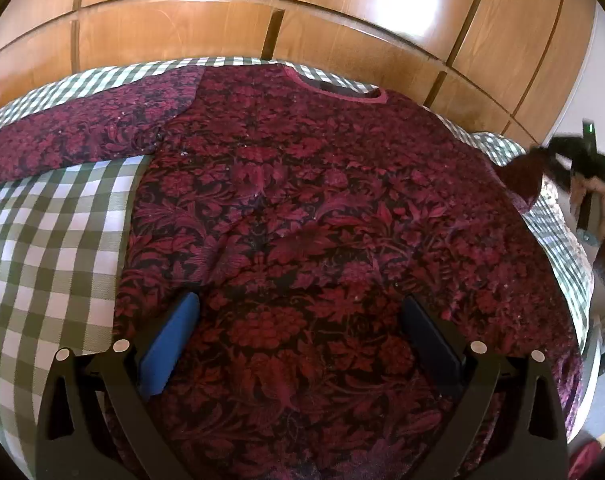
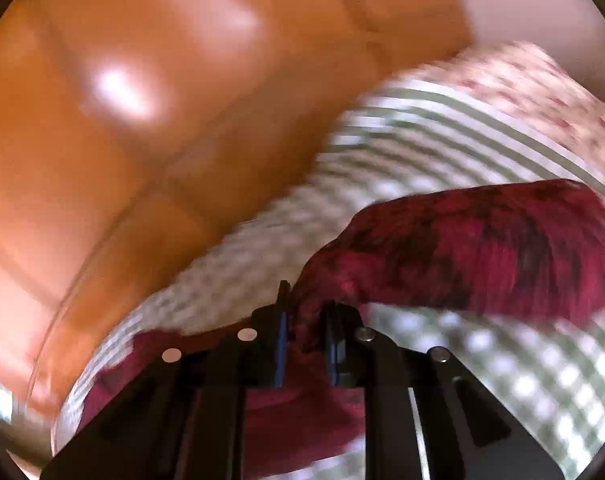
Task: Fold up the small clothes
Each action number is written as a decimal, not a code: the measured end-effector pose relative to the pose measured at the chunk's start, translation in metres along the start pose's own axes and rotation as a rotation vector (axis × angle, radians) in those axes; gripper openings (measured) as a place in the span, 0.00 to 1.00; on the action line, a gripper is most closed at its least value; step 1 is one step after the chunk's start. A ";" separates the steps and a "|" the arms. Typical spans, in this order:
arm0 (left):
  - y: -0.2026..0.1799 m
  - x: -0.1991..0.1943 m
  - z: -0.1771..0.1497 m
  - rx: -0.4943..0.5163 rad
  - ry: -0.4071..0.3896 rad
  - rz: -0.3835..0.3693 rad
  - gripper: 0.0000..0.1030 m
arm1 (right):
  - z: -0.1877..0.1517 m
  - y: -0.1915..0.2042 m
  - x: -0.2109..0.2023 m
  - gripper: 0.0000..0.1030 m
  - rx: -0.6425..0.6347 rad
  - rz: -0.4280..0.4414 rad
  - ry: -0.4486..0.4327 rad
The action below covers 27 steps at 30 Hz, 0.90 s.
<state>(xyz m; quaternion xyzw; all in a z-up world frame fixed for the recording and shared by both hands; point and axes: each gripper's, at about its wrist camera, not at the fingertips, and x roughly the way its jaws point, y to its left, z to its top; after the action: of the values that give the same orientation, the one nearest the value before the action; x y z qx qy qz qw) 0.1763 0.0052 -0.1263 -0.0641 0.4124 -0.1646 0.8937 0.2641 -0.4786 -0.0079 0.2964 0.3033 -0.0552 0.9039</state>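
A dark red floral long-sleeved top (image 1: 302, 200) lies spread flat, neckline at the far side, on a green-and-white checked cloth (image 1: 50, 220). My left gripper (image 1: 300, 304) hovers over the top's lower body, its blue-padded fingers wide open with nothing between them. In the right wrist view, which is blurred, my right gripper (image 2: 306, 312) is shut on the end of the top's right sleeve (image 2: 482, 256), and the sleeve hangs lifted off the checked cloth (image 2: 502, 360). The left wrist view shows that right gripper (image 1: 578, 164) at the far right edge with the sleeve tip (image 1: 528, 172) in it.
A glossy wooden panelled wardrobe (image 1: 222, 20) stands right behind the bed. A pale floral pillow (image 2: 522, 80) lies at the far right. The left sleeve (image 1: 82, 132) lies stretched out over the checked cloth. A person's hand (image 1: 602, 204) holds the right gripper.
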 end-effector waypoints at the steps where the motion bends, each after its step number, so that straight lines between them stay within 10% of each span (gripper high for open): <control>1: 0.000 -0.001 0.000 -0.002 -0.001 -0.002 0.96 | -0.007 0.025 0.001 0.14 -0.058 0.037 0.016; 12: 0.001 -0.005 0.000 -0.024 -0.015 -0.019 0.96 | -0.142 0.203 0.057 0.15 -0.454 0.178 0.297; 15: 0.001 -0.006 -0.001 -0.031 -0.017 -0.026 0.96 | -0.174 0.221 0.062 0.37 -0.518 0.174 0.342; 19: 0.002 -0.008 0.002 -0.042 0.006 -0.030 0.96 | -0.193 0.217 0.044 0.84 -0.509 0.205 0.332; 27: 0.019 -0.011 0.054 -0.238 0.028 -0.136 0.88 | -0.191 0.141 -0.015 0.91 -0.312 0.311 0.331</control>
<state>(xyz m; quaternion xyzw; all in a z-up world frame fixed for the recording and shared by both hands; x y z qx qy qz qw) 0.2153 0.0254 -0.0879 -0.1953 0.4363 -0.1756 0.8606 0.1927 -0.2562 -0.0505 0.2016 0.4025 0.1806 0.8745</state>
